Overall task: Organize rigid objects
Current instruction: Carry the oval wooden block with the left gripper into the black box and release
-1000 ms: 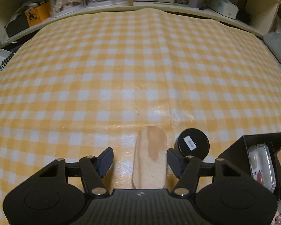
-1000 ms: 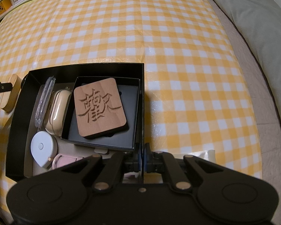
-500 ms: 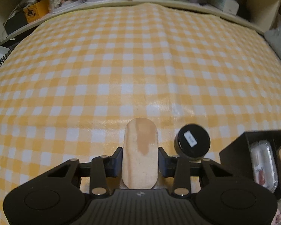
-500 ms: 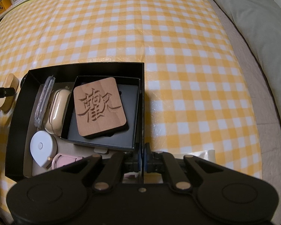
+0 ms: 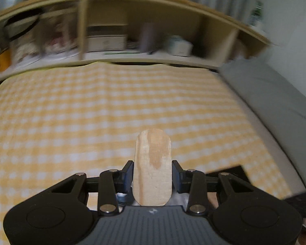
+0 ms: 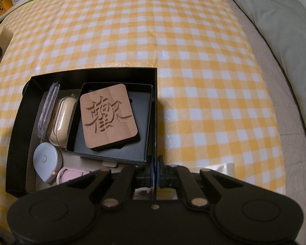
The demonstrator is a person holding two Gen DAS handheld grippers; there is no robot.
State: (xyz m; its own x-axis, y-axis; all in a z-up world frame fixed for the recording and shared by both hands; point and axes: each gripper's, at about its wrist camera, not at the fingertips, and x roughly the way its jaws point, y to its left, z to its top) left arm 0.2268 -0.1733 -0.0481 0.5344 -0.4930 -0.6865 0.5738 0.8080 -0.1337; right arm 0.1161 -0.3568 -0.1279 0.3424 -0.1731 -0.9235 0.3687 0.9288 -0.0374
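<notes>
- A large black box (image 6: 20,134) is being seen resting on the yellow-checked cloth (image 6: 173,40) in the right wrist view, with a smaller black tray (image 6: 144,138) being held inside it against its right wall.
- In that tray, a carved wooden tile (image 6: 108,116) is being carried, lying flat and slightly turned, its cut characters facing up.
- To the left of the tray, a cream oblong case (image 6: 61,120) is being kept, with a clear wrapped slender item (image 6: 48,110) lying just beside it along the box's left part.
- Nearer the camera, a pale grey round case (image 6: 46,160) and a pink item (image 6: 71,174) are being stored; the pink one is being partly hidden by the gripper body.
- The right gripper (image 6: 154,170) is being held low at the box's near right corner, its jaws clenched on the thin right wall of the box.
- The left gripper (image 5: 152,172) is being held raised and level, looking across the cloth toward a blurred shelf unit (image 5: 132,36).
- A rounded wooden block (image 5: 152,167) is being grasped between the left fingers, standing lengthwise along them and lifted clear of the cloth.
- A grey cushion (image 6: 275,30) is being seen along the right edge of the cloth.
</notes>
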